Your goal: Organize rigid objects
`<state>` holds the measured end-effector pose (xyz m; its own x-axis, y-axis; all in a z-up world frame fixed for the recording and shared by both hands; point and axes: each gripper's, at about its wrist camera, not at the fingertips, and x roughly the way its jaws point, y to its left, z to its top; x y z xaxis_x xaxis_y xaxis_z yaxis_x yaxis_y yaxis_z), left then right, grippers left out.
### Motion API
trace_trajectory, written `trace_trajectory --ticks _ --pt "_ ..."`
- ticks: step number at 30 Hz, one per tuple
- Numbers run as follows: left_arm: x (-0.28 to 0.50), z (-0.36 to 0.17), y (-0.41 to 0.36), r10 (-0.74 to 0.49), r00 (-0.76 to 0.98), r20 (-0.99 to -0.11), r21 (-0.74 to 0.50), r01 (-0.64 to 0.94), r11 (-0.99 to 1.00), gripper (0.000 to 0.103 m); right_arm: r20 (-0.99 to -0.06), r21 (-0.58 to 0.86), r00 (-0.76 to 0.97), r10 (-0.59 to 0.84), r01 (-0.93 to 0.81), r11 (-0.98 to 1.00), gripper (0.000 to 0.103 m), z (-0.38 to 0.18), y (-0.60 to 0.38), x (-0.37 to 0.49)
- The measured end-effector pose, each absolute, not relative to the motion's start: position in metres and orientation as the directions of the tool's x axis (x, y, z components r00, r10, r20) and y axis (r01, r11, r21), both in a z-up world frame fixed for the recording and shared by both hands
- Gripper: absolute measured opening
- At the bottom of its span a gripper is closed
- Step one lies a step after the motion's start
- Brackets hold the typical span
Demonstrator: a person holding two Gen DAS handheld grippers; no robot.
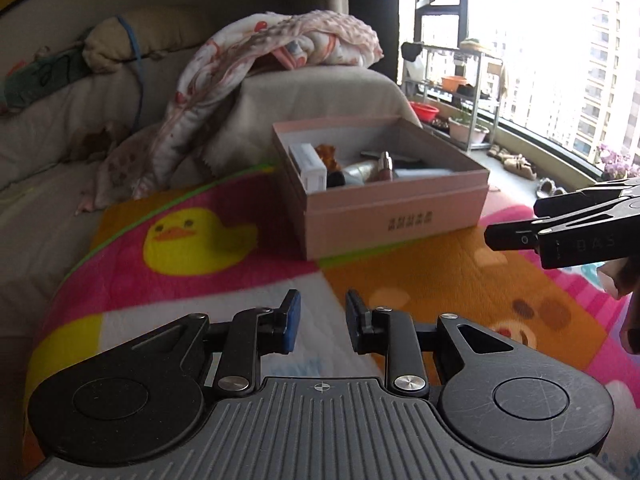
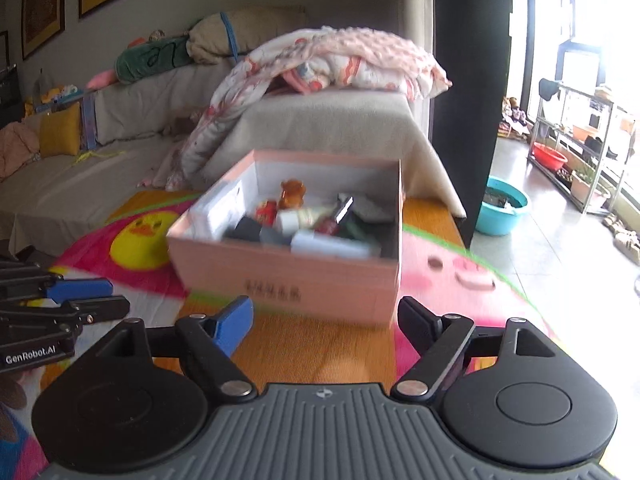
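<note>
1. Bright cartoon play mat [image 2: 320, 356] with a yellow duck [image 1: 196, 242] covers the surface; a sofa and window sit behind.
2. Right gripper [image 2: 326, 322] is spread wide and holds nothing, just in front of the pink box [image 2: 288, 280].
3. Left gripper [image 1: 320, 326] has a small gap between its fingers and holds nothing, well back from the box.
4. The box sits near the mat's far edge, full of small hard things like an orange bear [image 2: 292, 194] and a white bottle [image 2: 298, 220].
5. I think a push forward could bump the box and spill it.
6. Only the right view shows the pink pig face [image 2: 460, 272] and blue basin [image 2: 504, 208]. Only the left view shows the balcony flowers [image 1: 616, 160].
</note>
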<state>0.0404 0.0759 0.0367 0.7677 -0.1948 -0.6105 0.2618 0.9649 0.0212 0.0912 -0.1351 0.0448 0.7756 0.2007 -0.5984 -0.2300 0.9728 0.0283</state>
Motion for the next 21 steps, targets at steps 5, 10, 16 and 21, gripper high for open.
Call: trace_trajectory --ticks 5,10,16,21 --pt "0.029 0.01 0.068 -0.187 0.708 -0.681 -0.005 0.251 0.968 0.029 -0.699 0.075 0.69 0.188 -0.191 0.979 0.084 0.013 -0.129 0.071" --pt "0.027 0.005 0.061 -0.226 0.723 -0.653 -0.084 0.228 0.97 0.048 -0.718 0.032 0.683 0.136 -0.162 0.986 0.095 -0.004 -0.127 0.065" --pt "0.025 0.001 0.047 -0.236 0.735 -0.636 -0.08 0.242 0.967 0.076 -0.7 0.015 0.708 0.089 -0.11 0.994 0.103 -0.012 -0.131 0.062" --pt "0.025 -0.001 0.046 -0.112 0.789 -0.603 -0.056 0.098 0.994 0.054 -0.658 0.013 0.746 0.105 -0.127 0.992 0.103 -0.016 -0.133 0.057"
